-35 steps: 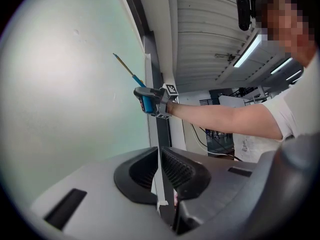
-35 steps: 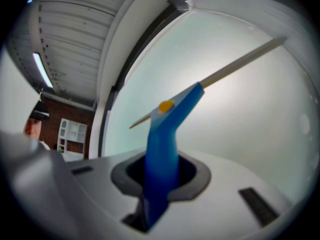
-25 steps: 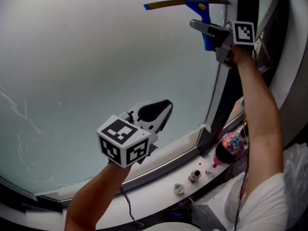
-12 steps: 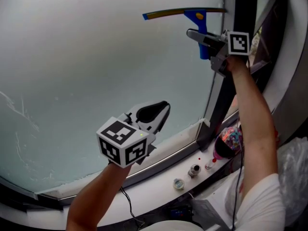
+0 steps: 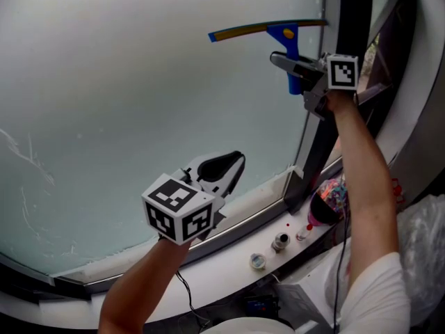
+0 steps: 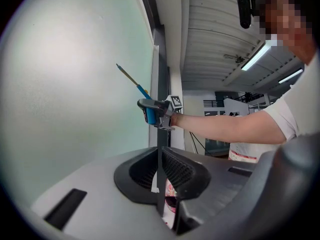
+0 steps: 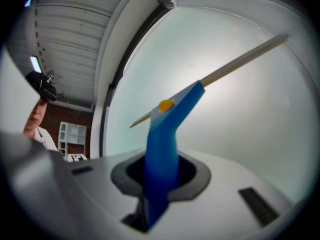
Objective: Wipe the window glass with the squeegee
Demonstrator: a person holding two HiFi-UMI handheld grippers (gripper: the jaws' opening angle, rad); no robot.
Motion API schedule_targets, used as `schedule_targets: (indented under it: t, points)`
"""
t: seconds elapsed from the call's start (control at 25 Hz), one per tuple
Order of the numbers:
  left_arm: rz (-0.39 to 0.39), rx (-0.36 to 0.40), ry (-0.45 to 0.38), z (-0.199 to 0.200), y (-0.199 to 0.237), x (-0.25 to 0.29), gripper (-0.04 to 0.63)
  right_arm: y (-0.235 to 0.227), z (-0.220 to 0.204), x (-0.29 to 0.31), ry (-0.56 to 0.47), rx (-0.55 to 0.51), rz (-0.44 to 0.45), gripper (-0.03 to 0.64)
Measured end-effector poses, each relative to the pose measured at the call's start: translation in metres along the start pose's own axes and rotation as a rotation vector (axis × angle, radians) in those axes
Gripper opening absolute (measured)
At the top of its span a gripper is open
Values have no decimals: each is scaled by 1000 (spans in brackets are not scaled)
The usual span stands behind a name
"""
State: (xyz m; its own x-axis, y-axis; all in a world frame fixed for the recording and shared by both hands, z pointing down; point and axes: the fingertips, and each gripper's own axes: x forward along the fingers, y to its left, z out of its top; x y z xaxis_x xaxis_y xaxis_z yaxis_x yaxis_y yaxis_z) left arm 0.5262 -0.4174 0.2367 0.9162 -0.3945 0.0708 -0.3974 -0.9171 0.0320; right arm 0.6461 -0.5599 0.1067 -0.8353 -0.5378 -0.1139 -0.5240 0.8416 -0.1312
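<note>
The squeegee [image 5: 286,35] has a blue handle and a long yellowish blade, which lies against the frosted window glass [image 5: 125,103] at upper right, one end by the dark window frame [image 5: 332,124]. My right gripper [image 5: 297,67] is shut on the blue handle below the blade. In the right gripper view the squeegee handle [image 7: 162,149] rises from between the jaws of the right gripper [image 7: 160,179], and the blade [image 7: 235,64] slants across the glass. My left gripper [image 5: 233,164] hovers low over the pane, shut and empty. From the left gripper [image 6: 159,170] view, the squeegee [image 6: 143,91] shows far off.
Below the pane a white sill [image 5: 229,270] carries a small bottle [image 5: 281,242] and a round cap [image 5: 258,260]. A colourful bag [image 5: 332,202] hangs beside the frame's foot. Faint streaks [image 5: 28,160] mark the lower left of the glass.
The right gripper and the squeegee have come a little way down the glass along the frame. The left gripper has hardly moved.
</note>
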Motion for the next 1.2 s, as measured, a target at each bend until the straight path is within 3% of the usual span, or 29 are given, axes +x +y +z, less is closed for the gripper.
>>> schedule_targets:
  t: [1.2]
  points:
    - [3,-79,81,-67,-10,-2,48,-11,-121,-14,18,102,-5,83]
